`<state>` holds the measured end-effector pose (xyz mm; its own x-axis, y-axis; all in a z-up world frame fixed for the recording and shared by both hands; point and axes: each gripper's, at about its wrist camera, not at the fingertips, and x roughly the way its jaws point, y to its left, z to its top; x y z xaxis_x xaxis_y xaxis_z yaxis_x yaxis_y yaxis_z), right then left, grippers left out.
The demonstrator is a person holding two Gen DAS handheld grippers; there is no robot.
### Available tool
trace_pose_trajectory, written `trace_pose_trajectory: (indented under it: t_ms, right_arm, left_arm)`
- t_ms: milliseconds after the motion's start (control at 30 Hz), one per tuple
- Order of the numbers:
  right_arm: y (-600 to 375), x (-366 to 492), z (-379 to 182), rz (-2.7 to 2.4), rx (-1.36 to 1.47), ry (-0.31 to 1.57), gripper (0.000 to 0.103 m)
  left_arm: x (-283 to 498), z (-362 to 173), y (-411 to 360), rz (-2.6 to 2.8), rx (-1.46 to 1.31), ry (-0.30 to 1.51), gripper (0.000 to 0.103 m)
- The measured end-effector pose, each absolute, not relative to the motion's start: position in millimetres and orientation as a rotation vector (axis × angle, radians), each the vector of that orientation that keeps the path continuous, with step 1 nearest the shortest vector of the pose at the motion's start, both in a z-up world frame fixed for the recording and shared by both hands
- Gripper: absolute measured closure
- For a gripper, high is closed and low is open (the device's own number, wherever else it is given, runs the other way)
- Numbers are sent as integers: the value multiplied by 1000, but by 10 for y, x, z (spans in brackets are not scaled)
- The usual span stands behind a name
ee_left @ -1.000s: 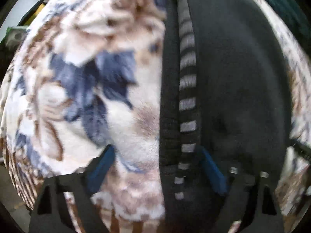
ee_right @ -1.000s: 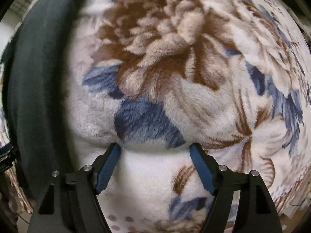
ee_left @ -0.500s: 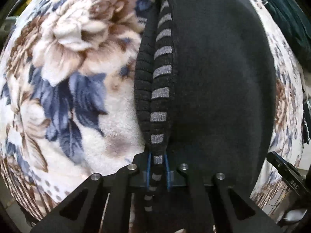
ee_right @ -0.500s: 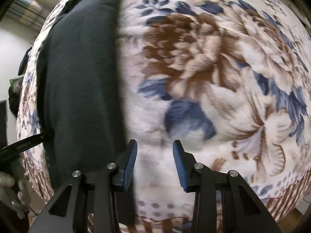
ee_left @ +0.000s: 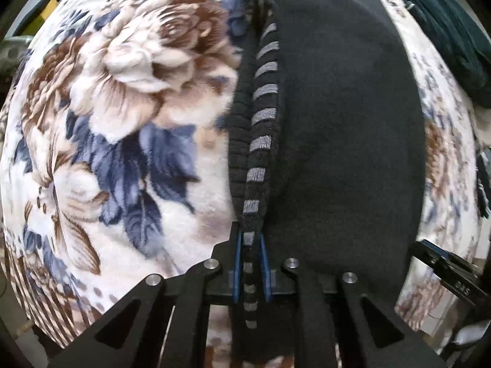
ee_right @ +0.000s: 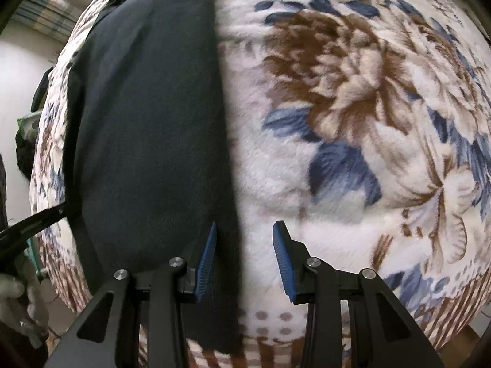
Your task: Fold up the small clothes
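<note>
A black garment [ee_left: 343, 128] lies flat on a floral fleece blanket [ee_left: 122, 141]. A black band with grey stripes [ee_left: 260, 119] runs along its left edge. My left gripper [ee_left: 250, 240] points down and is shut on the near end of that band, which rises slightly toward the pads. In the right wrist view the same garment [ee_right: 147, 116] fills the left side. My right gripper [ee_right: 245, 245] hovers over its right edge, jaws partly apart. The cloth edge and bare blanket [ee_right: 368, 116] show between the pads, and neither pad presses on anything.
A dark teal garment [ee_left: 445, 27] lies at the blanket's far right corner. The right tool's tip [ee_left: 451, 276] shows at the left view's right edge. The left tool [ee_right: 30, 224] shows at the right view's left edge, with a pale wall behind.
My left gripper has gone from wide open to shut on the striped band. My right gripper's jaws narrowed by about half. It rose and shifted left until the garment's edge lay between its jaws.
</note>
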<state>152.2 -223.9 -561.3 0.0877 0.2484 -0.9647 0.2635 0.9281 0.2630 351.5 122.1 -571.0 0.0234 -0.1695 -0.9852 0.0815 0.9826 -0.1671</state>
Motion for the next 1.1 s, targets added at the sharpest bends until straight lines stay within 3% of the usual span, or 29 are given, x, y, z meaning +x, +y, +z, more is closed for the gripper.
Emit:
trace_pose_trajectory:
  t_ms: [167, 267, 333, 367, 467, 567, 667, 900, 1100]
  right_arm:
    - [-2121, 1873, -5422, 70, 498, 1486, 62]
    - [-2164, 2095, -5107, 139, 532, 1444, 62]
    - [-2234, 2332, -4851, 182, 567, 1403, 62]
    - [-2257, 2465, -4759, 197, 581, 1391, 59]
    - [-2325, 2945, -4508, 236, 651, 1342, 38]
    - [-2371, 3376, -4442, 246, 681, 1321, 37]
    - [-2465, 3568, -4668, 205, 680, 1385, 37]
    - [-2318, 2951, -5602, 139, 665, 1618, 37]
    - [-2327, 2441, -5952, 38, 709, 1691, 37]
  left_arm:
    - [3615, -5169, 1317, -207, -192, 1463, 88]
    - [3846, -4822, 1459, -228, -352, 1391, 68]
    - [4145, -4688, 1492, -249, -427, 1357, 42]
    - [4332, -4637, 1488, -270, -454, 1338, 38]
    - [4890, -4557, 1365, -324, -472, 1310, 37]
    - [5209, -4737, 1299, -347, -437, 1363, 37]
    - [5016, -5004, 1196, -348, -353, 1443, 37]
    - [4450, -5906, 1426, -149, -179, 1620, 37]
    - [4237, -5806, 2030, -54, -314, 1603, 37]
